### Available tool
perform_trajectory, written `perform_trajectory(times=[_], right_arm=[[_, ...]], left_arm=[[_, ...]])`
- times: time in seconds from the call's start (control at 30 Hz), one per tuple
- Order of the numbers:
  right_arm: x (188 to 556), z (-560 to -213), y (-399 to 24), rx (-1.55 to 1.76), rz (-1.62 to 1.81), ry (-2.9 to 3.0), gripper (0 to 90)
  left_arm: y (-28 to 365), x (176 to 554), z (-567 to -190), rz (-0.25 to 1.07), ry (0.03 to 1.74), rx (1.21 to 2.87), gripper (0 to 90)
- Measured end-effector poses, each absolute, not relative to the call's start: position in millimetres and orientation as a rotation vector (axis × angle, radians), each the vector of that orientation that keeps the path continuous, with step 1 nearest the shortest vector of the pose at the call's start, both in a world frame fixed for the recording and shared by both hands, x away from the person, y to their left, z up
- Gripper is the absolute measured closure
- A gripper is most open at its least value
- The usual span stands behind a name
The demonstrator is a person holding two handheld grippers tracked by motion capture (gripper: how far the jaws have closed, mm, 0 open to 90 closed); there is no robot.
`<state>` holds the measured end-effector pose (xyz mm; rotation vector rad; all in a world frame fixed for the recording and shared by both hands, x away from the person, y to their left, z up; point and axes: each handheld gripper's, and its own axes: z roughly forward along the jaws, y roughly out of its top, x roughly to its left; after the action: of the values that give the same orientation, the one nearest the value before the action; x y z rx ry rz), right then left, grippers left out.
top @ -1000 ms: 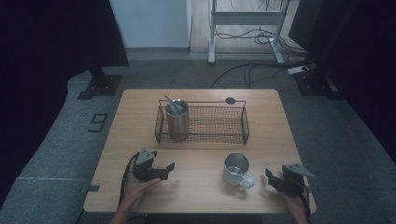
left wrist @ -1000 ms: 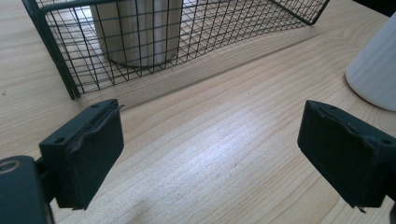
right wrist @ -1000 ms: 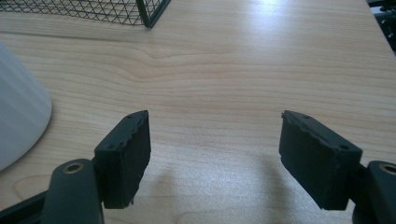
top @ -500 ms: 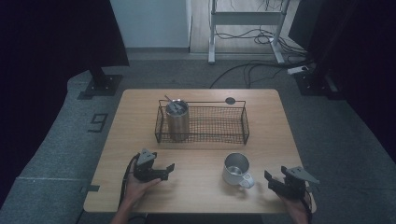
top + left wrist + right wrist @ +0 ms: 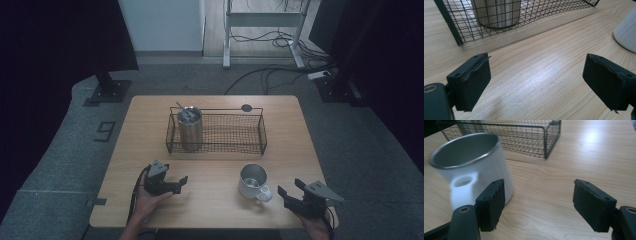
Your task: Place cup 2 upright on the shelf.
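On table: white steel-rimmed mug [image 5: 253,182]

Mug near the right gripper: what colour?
White mug with a bare metal rim and inside; clearest in the right gripper view.

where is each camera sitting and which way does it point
high view: above the person's side, looking forward and down at the table; both hands show, left gripper, right gripper.
left gripper view: rides the left gripper, facing the basket; open jaws show.
right gripper view: rides the right gripper, facing the mug; open jaws show.
shared: both gripper views catch the mug and basket.
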<state>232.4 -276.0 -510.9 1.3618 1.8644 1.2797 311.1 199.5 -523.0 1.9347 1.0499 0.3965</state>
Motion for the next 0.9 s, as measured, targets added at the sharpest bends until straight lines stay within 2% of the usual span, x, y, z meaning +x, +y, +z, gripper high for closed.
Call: perform_trajectory(times=[0.33, 0.9], right_arm=[[220, -500, -263, 1.309, 1.363, 1.898, 29.9], [217, -505, -241, 1.244, 1.407, 1.994, 37.1]], left_arm=[[200, 311, -523, 0.390, 1.048, 1.930, 8.3], [200, 312, -524, 0.388, 1.058, 1.932, 8.7]])
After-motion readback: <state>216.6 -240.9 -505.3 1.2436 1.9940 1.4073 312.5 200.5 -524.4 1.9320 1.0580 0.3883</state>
